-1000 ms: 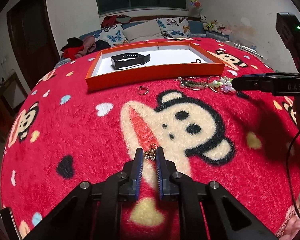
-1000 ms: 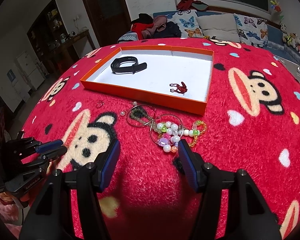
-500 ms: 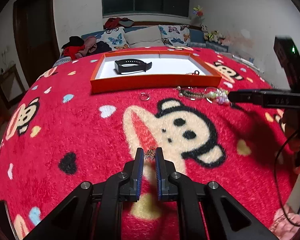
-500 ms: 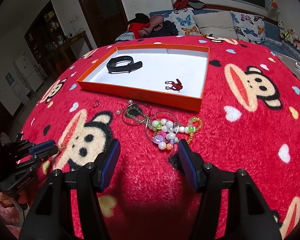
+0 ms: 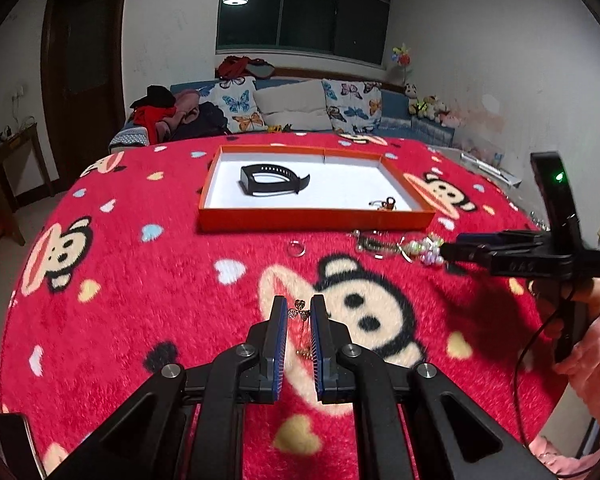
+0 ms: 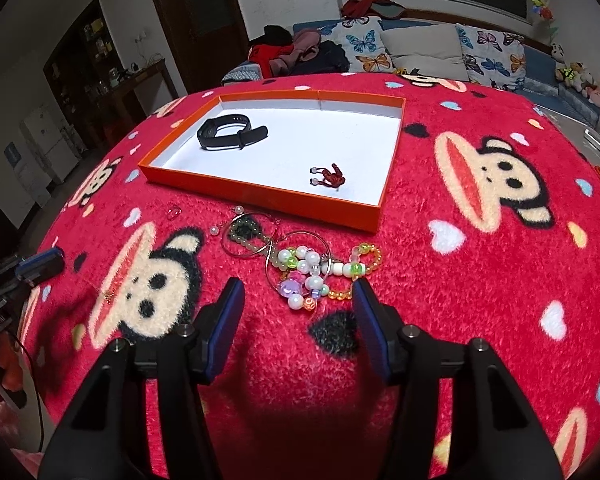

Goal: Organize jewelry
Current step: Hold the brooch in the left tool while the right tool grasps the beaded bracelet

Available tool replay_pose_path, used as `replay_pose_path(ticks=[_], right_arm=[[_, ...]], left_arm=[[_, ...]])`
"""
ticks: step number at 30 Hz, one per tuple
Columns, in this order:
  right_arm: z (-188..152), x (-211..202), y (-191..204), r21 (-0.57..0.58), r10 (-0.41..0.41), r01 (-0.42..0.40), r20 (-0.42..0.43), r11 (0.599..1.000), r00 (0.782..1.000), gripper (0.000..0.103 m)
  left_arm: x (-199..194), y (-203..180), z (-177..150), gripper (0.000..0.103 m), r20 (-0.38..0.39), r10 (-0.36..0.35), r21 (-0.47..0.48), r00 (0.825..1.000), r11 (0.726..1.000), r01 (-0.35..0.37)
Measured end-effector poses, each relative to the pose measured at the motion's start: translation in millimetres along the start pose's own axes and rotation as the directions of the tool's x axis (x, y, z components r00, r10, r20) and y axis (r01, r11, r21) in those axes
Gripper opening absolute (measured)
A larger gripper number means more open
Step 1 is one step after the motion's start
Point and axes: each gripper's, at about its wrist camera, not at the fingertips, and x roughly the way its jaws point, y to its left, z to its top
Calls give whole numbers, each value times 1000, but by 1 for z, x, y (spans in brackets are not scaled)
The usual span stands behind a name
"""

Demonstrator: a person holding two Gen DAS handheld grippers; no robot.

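Note:
My left gripper (image 5: 299,307) is shut on a small gold clover-charm chain (image 5: 300,312) and holds it raised above the red blanket; the chain hangs between the fingers. It shows faintly in the right wrist view (image 6: 110,292). My right gripper (image 6: 298,294) is open and empty, just short of a heap of bead bracelets and wire hoops (image 6: 300,264), which also shows in the left wrist view (image 5: 400,245). The orange tray (image 5: 316,216) (image 6: 260,196) holds a black wristband (image 5: 270,180) (image 6: 230,133) and a small red ornament (image 6: 330,176).
A small ring (image 5: 297,248) (image 6: 175,213) lies on the red monkey-print blanket (image 5: 140,280) in front of the tray. A sofa with butterfly cushions (image 5: 292,108) stands behind. The right gripper's body and the person's hand (image 5: 540,264) fill the right side of the left view.
My left gripper has lifted the gold chain up off the blanket and its view now tilts higher. My right gripper has edged closer to the bead heap.

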Motion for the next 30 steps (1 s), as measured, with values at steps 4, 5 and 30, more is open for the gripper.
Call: replay_pose_path(ticks=[4,5,30], right_arm=[[6,9,5,-67,-10,8,-25,998,1000,55],[7,10,6,-83,-14,11,-32,996,999,55],[-3,4,9,-46,-21,20,-34,999,999,9]], left_arm=[[-1,0,3,11,4,2,-3,1000,1000,-2],[-1,0,3,11,4,4,-3,1000,1000,-4],[-2,9,3,12,20,9,-21,1000,1000,-9]])
